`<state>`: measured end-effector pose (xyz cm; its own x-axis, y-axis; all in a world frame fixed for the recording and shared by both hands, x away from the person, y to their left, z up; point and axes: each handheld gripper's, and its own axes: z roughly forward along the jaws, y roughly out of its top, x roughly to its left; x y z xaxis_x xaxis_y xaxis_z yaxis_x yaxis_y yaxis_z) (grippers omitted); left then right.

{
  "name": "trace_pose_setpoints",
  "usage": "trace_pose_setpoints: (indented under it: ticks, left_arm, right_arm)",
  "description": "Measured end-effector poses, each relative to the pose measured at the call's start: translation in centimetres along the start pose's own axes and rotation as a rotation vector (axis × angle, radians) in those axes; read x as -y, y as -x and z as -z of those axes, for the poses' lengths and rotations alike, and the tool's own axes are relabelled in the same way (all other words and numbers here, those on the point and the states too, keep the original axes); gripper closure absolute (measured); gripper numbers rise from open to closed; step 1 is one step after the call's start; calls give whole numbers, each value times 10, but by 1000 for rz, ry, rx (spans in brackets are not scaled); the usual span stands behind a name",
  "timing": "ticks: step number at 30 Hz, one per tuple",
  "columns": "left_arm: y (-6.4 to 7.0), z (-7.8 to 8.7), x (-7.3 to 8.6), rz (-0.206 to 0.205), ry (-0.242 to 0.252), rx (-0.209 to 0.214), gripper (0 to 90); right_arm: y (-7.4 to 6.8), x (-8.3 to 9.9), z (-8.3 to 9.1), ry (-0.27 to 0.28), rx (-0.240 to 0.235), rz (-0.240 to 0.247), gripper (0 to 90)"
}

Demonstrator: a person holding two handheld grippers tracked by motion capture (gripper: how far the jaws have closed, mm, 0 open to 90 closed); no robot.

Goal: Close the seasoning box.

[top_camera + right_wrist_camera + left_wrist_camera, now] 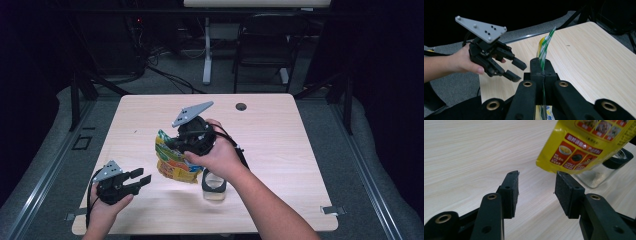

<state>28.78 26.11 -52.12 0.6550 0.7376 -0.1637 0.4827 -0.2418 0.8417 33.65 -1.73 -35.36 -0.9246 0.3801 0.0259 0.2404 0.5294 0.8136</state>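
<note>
A yellow snack pouch (172, 162) with green-striped top hangs just above the wooden table (280, 130). My right gripper (175, 142) is shut on the pouch's top edge (544, 48), its jaws pressed together around the film. Beside the pouch stands a small clear glass jar (214, 185) with a black rim, partly under the right wrist. Near the front left, my left gripper (144, 176) stands open and empty, pointing at the pouch. In the left gripper view the open gripper (536, 176) frames the pouch's bottom corner (579, 142) and the jar (602, 171) behind it.
A round cable hole (241, 106) sits near the table's far edge. Beyond the table stand a black chair (265, 40) and a white desk leg (207, 50) on grey floor. The left gripper (520, 72) shows open to the pouch's left.
</note>
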Motion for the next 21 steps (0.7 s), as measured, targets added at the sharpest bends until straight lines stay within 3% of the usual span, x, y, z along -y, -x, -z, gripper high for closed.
trace_pose_setpoints:
  ticks: [21]
  left_arm:
    - [18, -22, 2, -28, -39, 117, 568]
  right_arm:
    - [-11, -8, 10, 22, -7, 42, 900]
